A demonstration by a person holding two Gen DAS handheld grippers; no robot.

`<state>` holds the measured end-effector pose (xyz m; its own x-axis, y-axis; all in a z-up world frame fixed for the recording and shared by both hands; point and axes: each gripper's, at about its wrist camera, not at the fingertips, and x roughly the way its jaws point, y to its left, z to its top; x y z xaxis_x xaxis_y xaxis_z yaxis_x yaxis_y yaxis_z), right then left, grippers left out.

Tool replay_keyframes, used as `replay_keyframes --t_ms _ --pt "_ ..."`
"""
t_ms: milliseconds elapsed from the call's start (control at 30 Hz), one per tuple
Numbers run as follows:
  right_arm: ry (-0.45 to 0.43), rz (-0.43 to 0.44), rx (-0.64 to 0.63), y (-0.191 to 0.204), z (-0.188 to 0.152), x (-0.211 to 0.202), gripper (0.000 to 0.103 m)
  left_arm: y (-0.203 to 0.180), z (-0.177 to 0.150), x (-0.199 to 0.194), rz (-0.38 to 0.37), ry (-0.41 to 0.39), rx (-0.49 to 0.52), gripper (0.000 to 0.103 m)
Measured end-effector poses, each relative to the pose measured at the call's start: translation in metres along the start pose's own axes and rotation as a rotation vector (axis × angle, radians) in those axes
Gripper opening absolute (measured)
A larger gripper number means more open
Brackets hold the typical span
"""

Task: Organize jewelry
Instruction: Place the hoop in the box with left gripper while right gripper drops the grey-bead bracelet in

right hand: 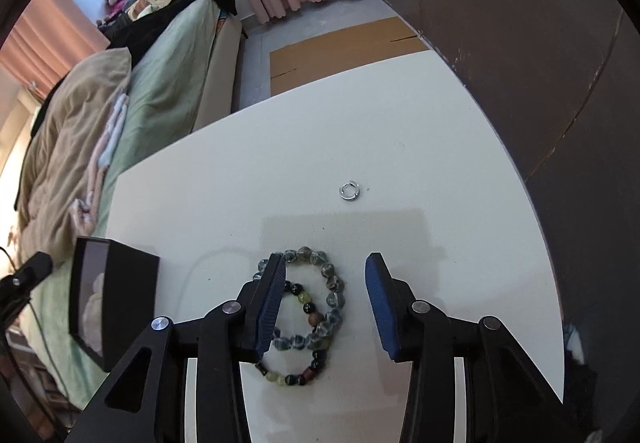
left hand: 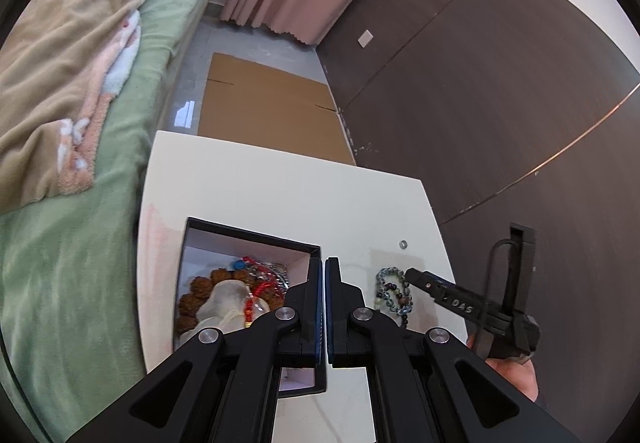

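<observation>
Two bead bracelets lie overlapping on the white table [right hand: 240,183]: a grey-blue marbled one [right hand: 334,299] and a thinner mixed-colour one [right hand: 306,377]. My right gripper [right hand: 326,259] stands open just above them, its left pad over their left edge and its right pad clear of the beads. A small silver ring [right hand: 349,191] lies further back. In the left wrist view my left gripper [left hand: 323,263] is shut with nothing in it, beside the open black box [left hand: 248,233]. The box holds brown beads [left hand: 200,283], red beads and a cream pouch [left hand: 224,303]. The bracelets [left hand: 390,291] lie to its right.
A bed with a green sheet [left hand: 80,243] and a beige blanket runs along the table's left side. Flat cardboard [left hand: 260,111] lies on the floor beyond the table. A dark brown wall [left hand: 480,83] stands to the right. A hand [left hand: 516,375] holds the right gripper.
</observation>
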<state>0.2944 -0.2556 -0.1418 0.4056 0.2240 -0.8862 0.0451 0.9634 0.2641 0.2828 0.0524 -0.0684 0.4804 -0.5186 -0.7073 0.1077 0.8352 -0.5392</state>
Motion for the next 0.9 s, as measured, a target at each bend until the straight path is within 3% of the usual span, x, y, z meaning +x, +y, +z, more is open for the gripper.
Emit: replay_keyframes --t_ms 33,100,200,367,400,467,500,533,900 --pt "0.008 -0.010 -0.007 0.002 0.000 0.004 0.042 0.002 0.000 -0.001 0.001 0.001 -0.003 0.000" --pt "0.049 -0.040 -0.042 0.009 -0.003 0.015 0.027 0.005 0.000 -0.002 0.007 0.005 -0.006 0.000" --pt "0.038 -0.056 -0.083 0.016 -0.004 0.016 0.010 0.010 0.000 -0.005 -0.011 0.004 -0.011 0.000" --pt "0.041 -0.044 -0.055 0.015 -0.007 0.015 0.010 0.019 0.002 -0.005 -0.014 0.033 -0.042 0.004" --pt "0.026 -0.023 -0.048 0.015 -0.006 0.009 0.010 0.022 0.002 -0.005 -0.001 0.041 -0.051 0.011" --pt "-0.007 0.026 -0.033 0.018 -0.005 -0.002 0.010 0.027 0.003 -0.008 0.001 0.036 -0.063 0.039" --pt "-0.027 0.066 -0.024 0.020 -0.006 -0.010 0.010 0.028 0.003 -0.012 0.004 0.016 -0.067 0.062" --pt "-0.040 0.091 -0.023 0.024 -0.005 -0.016 0.010 0.029 0.003 -0.017 0.008 -0.005 -0.065 0.073" --pt "-0.177 0.385 -0.086 0.091 -0.012 -0.071 0.010 0.035 0.002 -0.035 0.048 -0.046 -0.055 0.075"
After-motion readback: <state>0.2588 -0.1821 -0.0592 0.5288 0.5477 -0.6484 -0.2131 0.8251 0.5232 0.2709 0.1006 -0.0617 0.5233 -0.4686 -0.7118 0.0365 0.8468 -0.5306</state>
